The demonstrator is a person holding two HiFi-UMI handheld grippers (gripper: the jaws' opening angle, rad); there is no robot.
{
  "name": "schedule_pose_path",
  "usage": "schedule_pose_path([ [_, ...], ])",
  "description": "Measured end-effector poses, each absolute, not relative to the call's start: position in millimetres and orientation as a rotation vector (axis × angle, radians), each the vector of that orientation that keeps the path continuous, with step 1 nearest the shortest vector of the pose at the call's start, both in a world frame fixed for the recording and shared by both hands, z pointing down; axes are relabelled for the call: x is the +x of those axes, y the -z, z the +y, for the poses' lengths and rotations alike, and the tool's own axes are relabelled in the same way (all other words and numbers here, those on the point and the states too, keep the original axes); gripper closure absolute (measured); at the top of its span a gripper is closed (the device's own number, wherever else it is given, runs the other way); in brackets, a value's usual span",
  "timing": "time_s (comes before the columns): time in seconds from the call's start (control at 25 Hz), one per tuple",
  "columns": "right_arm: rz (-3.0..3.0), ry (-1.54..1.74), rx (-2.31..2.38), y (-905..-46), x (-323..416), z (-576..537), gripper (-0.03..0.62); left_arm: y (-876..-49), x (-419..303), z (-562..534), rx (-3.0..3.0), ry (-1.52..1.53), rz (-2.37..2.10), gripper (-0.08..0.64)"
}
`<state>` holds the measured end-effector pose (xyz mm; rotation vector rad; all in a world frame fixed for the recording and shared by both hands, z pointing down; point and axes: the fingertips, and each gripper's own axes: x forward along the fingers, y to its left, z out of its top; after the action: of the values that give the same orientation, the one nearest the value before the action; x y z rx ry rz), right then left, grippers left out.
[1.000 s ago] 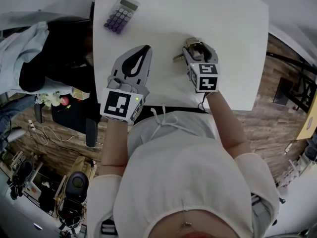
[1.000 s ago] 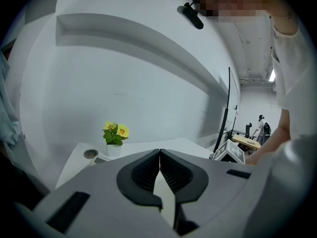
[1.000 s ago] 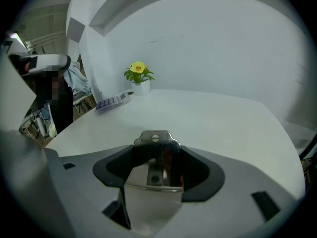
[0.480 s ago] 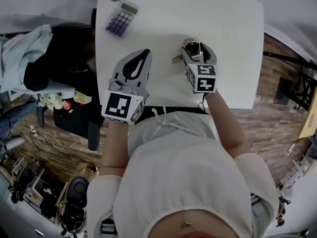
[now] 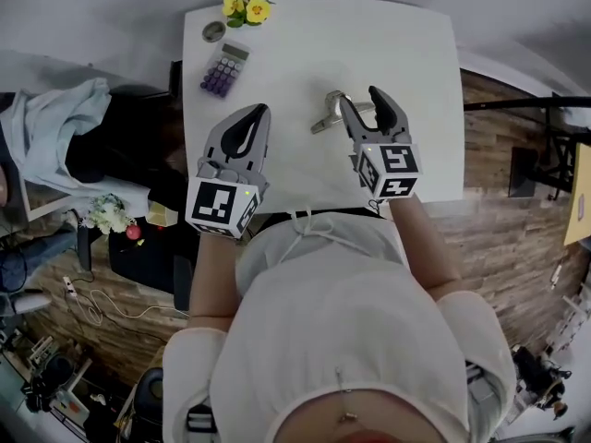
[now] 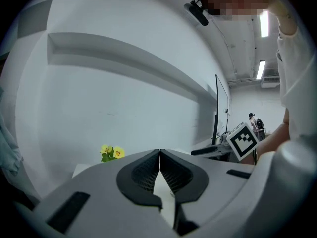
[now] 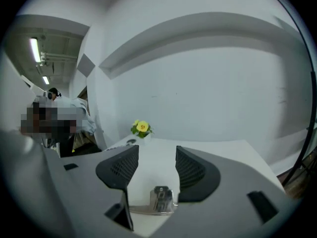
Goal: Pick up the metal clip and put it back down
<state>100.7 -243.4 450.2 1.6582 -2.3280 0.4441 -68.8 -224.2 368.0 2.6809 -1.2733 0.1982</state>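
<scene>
The metal clip lies flat on the white table, just left of my right gripper. In the right gripper view the clip shows low down on the table, below and behind the fingertips, with nothing touching it. My right gripper hangs above the table with its jaws apart; they have just been closing a little, with nothing between them. My left gripper hovers to the left of the clip. Its jaws meet at the tips and hold nothing.
A purple-keyed calculator, a small round tin and yellow flowers sit at the table's far left corner. Dark furniture with clothes stands beside the table's left edge. The person's body is against the near edge.
My right gripper has lifted off the table and away from the clip, which stays lying there. My left gripper has risen slightly, still shut.
</scene>
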Motion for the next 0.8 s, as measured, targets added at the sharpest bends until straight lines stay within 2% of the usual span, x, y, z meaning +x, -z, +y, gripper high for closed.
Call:
schedule_pose_path([
  [0.28, -2.428, -0.100, 1.762, -360, 108, -222, 0.456, -332, -69, -218, 2.772, -0.150, -1.268, 0.541],
  [0.48, -2.425, 0.088, 1.837, -320, 114, -206, 0.573, -309, -69, -211, 2.824, -0.132, -1.275, 0.541],
  [0.8, -2.457, 0.163, 1.868, -297, 119, -192, 0.586, -293, -77, -209, 2.841, -0.129, -1.315, 0.541],
])
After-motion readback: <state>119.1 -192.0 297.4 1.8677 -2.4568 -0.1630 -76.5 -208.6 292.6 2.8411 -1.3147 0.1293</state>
